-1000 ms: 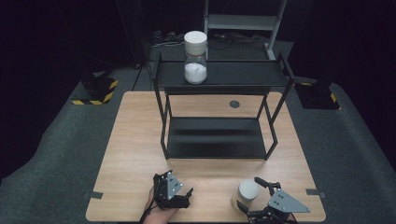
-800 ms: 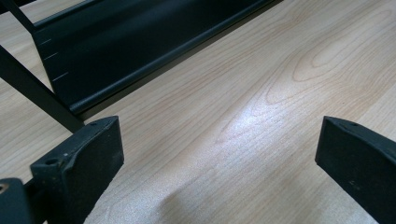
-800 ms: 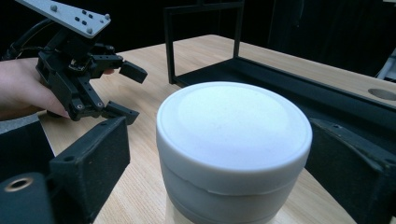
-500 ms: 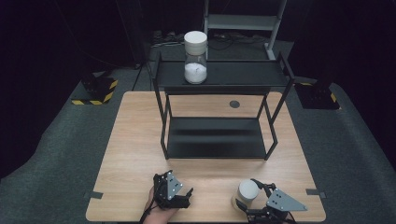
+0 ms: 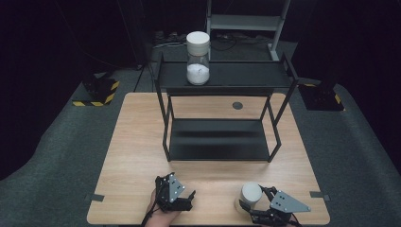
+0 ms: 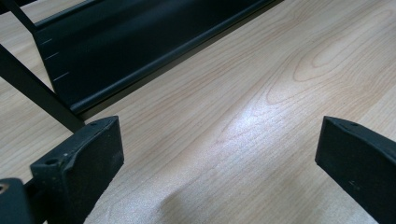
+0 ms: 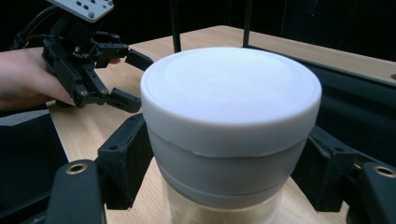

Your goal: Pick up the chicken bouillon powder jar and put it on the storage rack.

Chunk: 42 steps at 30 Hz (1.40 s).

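Right claw [image 5: 255, 213] pinches a white-lidded jar [image 7: 231, 135] at the surface's [image 5: 137, 156] near right edge, its base cut off. Left claw [image 6: 219, 154], spread wide over bare wood, sits near left; another jar [image 5: 197, 59] tops the black rack [image 5: 227, 78].

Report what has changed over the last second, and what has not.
The right gripper drew slightly toward the table's near edge, and the white-lidded jar between its jaws shifted a little with it; the jaws sit against the jar's lid. The left gripper stayed put, open over bare table. The jar on the top shelf and the black rack are unchanged.
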Motion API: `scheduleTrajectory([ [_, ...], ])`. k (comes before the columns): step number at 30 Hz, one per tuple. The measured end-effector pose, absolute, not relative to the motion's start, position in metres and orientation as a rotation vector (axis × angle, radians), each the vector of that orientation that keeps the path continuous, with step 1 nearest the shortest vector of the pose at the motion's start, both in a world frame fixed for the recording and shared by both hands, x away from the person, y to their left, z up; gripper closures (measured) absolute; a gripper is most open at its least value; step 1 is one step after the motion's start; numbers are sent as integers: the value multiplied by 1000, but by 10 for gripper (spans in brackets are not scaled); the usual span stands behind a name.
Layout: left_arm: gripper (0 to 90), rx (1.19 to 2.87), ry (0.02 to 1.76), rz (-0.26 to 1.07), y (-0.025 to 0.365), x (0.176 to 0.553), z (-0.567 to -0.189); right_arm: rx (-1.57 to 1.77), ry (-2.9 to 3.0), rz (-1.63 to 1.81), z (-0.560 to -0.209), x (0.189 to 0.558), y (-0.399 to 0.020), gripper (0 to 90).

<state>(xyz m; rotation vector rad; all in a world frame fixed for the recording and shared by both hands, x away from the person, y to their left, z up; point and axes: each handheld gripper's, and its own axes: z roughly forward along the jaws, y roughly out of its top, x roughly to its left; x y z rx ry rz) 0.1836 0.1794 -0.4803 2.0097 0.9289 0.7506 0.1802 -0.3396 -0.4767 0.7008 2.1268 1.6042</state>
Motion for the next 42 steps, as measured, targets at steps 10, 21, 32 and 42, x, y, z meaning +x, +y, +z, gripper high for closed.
scheduleTrajectory([
  [10,14,2011,926,749,180,184,-480,690,2133,1607,-478,182,-342,331],
  [21,14,2014,921,751,180,184,-480,678,2132,1602,-477,182,-342,337],
  [32,14,2015,919,750,180,184,-480,717,2085,1597,-477,178,-343,339],
  [42,14,2013,914,745,181,184,-480,787,1984,1585,-474,172,-346,339],
])
